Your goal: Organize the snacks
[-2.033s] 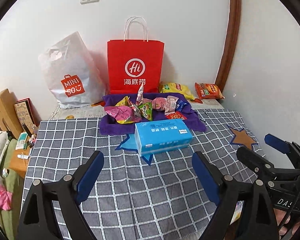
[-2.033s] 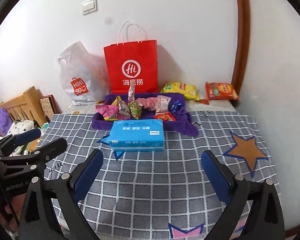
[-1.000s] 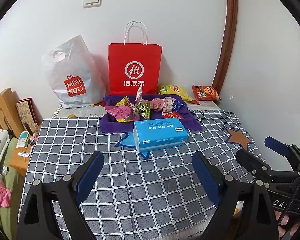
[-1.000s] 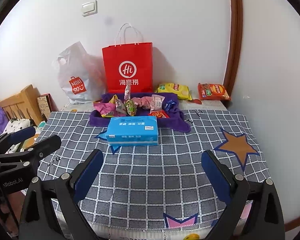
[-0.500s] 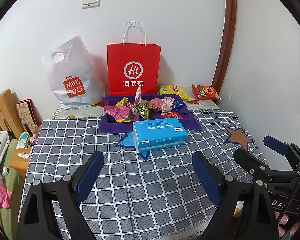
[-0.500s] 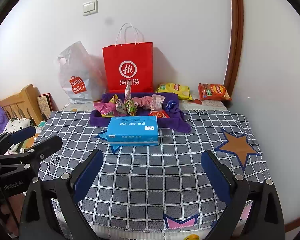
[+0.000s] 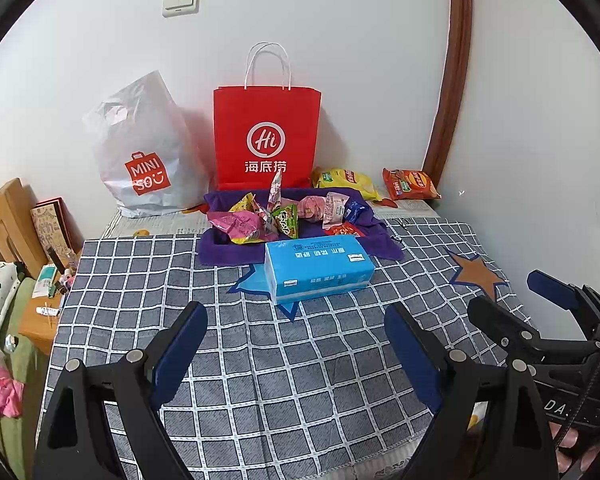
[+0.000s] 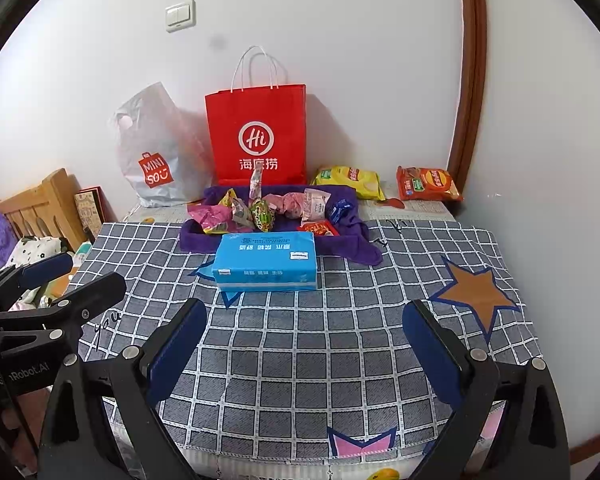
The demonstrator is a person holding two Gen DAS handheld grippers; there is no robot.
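1. Your left gripper [image 7: 296,336] has its jaws spread wide, with nothing between the blue pads; only the checked tablecloth [image 7: 260,380] shows in the gap.
2. Your right gripper [image 8: 304,332] is likewise spread wide and empty.
3. Both grippers sit at the lower edge of their frames, tilted down toward the table. Each appears in the other's view: the right one at lower right of the left view, the left one at lower left of the right view.
4. The blue tissue pack [image 7: 318,268] lies at frame centre, well ahead of both sets of jaws.
5. The snacks [image 7: 284,216] lie heaped on the purple cloth [image 7: 224,254], directly behind the pack.
6. Two chip bags, yellow [image 7: 346,180] and orange [image 7: 410,184], rest at upper right beside the red paper bag [image 7: 266,136].
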